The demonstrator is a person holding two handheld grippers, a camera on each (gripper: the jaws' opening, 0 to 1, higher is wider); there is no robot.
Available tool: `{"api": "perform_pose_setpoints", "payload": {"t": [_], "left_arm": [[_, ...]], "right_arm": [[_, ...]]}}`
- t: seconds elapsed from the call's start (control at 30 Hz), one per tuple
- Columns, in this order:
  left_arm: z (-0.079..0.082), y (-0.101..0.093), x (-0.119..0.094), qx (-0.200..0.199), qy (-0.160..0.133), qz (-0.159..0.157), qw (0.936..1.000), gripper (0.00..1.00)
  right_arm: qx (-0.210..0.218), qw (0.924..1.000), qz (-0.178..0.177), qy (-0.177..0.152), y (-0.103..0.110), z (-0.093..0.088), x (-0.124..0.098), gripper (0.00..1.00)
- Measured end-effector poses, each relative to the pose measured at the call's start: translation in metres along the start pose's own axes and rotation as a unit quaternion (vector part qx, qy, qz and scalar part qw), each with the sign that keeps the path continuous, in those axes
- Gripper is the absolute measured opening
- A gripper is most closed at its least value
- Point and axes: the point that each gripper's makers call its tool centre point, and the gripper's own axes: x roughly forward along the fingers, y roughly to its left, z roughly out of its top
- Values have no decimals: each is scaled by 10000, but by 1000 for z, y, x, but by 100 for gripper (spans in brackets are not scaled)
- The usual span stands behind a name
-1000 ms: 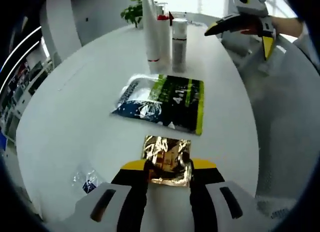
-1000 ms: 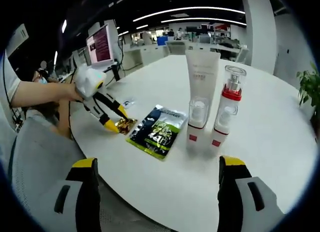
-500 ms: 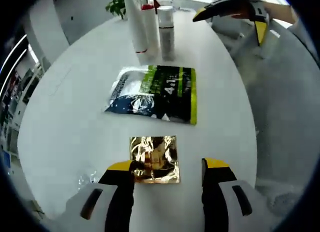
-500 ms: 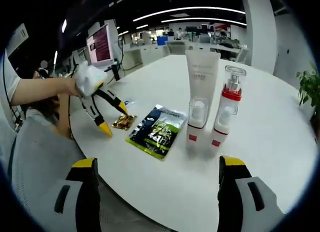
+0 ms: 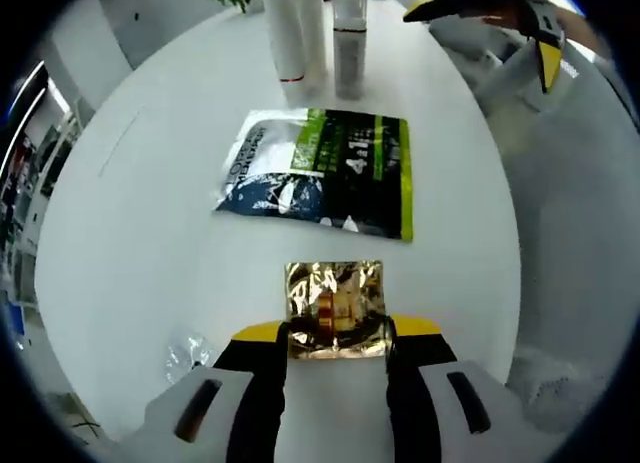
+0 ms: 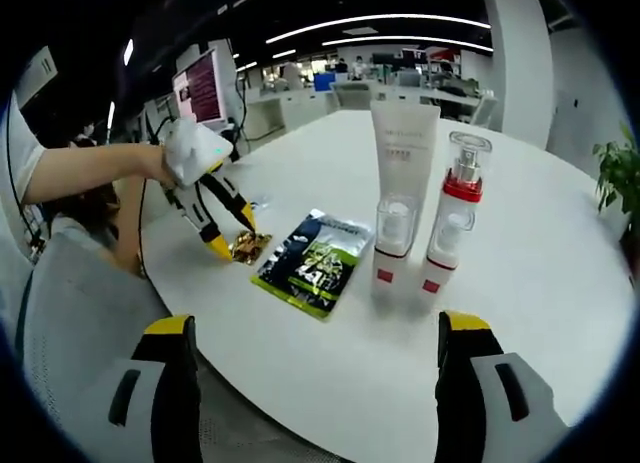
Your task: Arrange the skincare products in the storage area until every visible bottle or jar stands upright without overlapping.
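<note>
Half a second on, the left claw (image 5: 336, 335) is closing back around the gold foil sachet (image 5: 335, 309), its jaws now touching both edges. The crinkled square is lying flat on the white tabletop (image 5: 150, 223), near one green-black pouch (image 5: 322, 173). Three containers are standing upright: one tube (image 6: 403, 198), two bottles (image 6: 452, 223). The right claw (image 6: 312, 368) is hanging spread wide.

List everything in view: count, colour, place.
tube: 1, white, red band, upright mid-table
pump bottle: 1, clear, red collar, upright beside the tube
small bottle: 1, clear, in front of the tube
sachet: 1, green, black and white, flat on the table
foil packet: 1, gold, between the left jaws
wrapper: 1, clear, near table edge
table: 1, white, round
plant: 1, green, far edge
left gripper: yellow-tipped jaws around the packet
right gripper: jaws wide apart
</note>
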Motion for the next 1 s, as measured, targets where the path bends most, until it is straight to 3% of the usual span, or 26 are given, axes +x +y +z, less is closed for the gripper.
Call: {"api": "perform_pose_setpoints", "payload": {"t": [0.1, 0.2, 0.27, 0.37, 0.57, 0.8, 1.0], "left_arm": [[-1, -2, 0, 71, 57, -11, 10000, 42], [-3, 4, -3, 97, 50, 64, 9999, 27], [-3, 5, -4, 125, 39, 37, 9999, 30], [-4, 4, -4, 142, 44, -18, 9999, 43], [-11, 14, -4, 158, 122, 62, 9998, 51], [-8, 14, 2, 238, 222, -137, 9994, 43], [-9, 14, 1, 233, 250, -156, 9993, 43]], "right_arm": [[-13, 10000, 2, -3, 1, 0, 0, 99], [-11, 10000, -3, -12, 1, 1, 0, 99], [-3, 10000, -1, -15, 1, 1, 0, 99], [-13, 10000, 1, -10, 1, 1, 0, 99], [-11, 10000, 11, 6, 2, 1, 0, 99], [-10, 10000, 24, 39, 2, 0, 0, 99], [-35, 10000, 48, 59, 4, -1, 1, 99]]}}
